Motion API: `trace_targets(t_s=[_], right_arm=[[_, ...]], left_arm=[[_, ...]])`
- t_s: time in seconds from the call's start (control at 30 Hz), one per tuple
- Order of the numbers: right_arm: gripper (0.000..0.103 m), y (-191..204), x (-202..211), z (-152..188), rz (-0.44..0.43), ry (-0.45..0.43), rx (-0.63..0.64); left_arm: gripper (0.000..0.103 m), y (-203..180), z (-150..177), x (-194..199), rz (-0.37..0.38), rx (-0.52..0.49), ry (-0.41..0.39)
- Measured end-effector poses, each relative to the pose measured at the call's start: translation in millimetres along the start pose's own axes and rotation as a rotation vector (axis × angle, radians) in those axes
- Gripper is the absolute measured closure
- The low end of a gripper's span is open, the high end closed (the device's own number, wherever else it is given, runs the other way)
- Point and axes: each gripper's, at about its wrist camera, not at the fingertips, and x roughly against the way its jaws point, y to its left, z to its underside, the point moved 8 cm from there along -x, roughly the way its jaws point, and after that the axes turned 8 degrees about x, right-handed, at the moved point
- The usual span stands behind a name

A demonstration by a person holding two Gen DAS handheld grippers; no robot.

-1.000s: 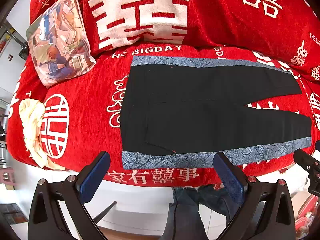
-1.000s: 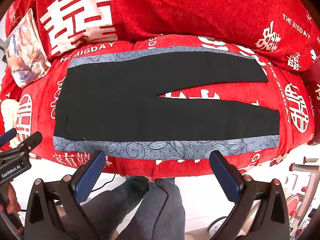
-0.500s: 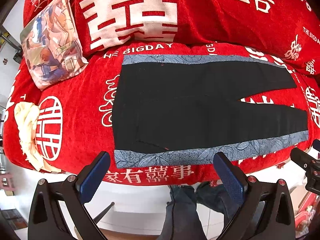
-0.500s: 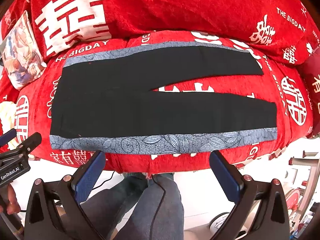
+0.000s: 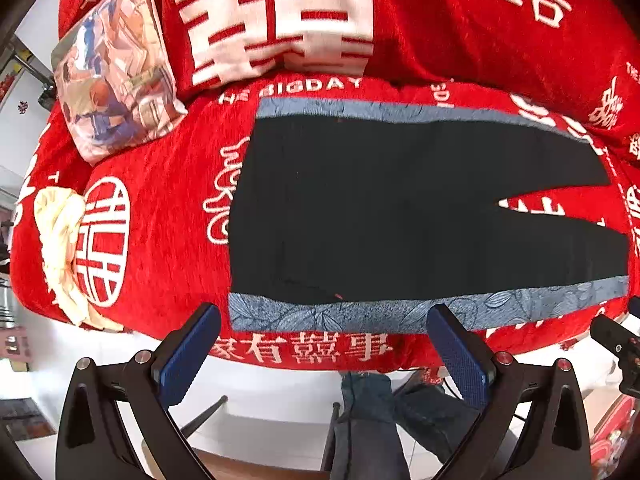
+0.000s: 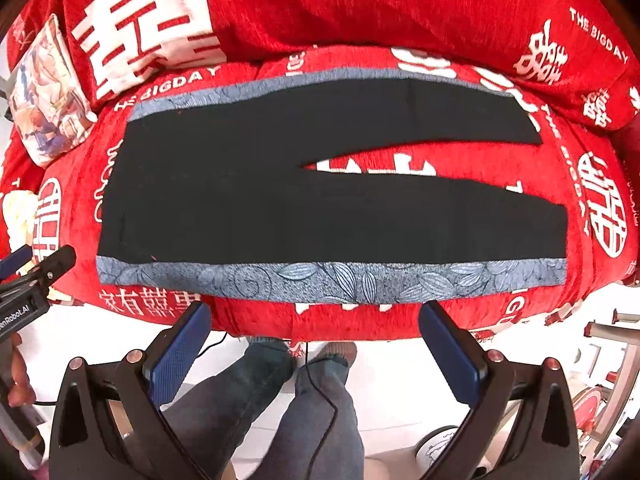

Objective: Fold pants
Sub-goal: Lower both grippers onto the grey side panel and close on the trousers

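Black pants (image 5: 400, 208) with blue-grey patterned side stripes lie flat on the red sofa seat, waist to the left, legs to the right and slightly spread. They also show in the right wrist view (image 6: 280, 196). My left gripper (image 5: 324, 344) is open and empty, above the sofa's front edge near the waist end of the near stripe. My right gripper (image 6: 314, 342) is open and empty, in front of the near stripe's middle. Neither touches the pants.
A printed cushion (image 5: 112, 68) leans at the sofa's back left. A cream cloth (image 5: 60, 240) hangs over the left armrest. The red backrest (image 6: 360, 4) rises behind. The person's legs (image 6: 304, 408) stand below the front edge.
Both grippers have moved closer to the sofa's front edge, so the pants sit lower and larger in both views. Both stay open. The pants have not moved.
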Motion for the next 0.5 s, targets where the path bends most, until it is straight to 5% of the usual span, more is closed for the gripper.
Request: trace_targets(t_s=[0.5], right_arm=[[0.000,11.2,-94.4,-10.4,-0.281,-0.025,-0.068]], left_arm=[[0.000,-23.9,22.5,-97.9,0.000,0.013,0.072]])
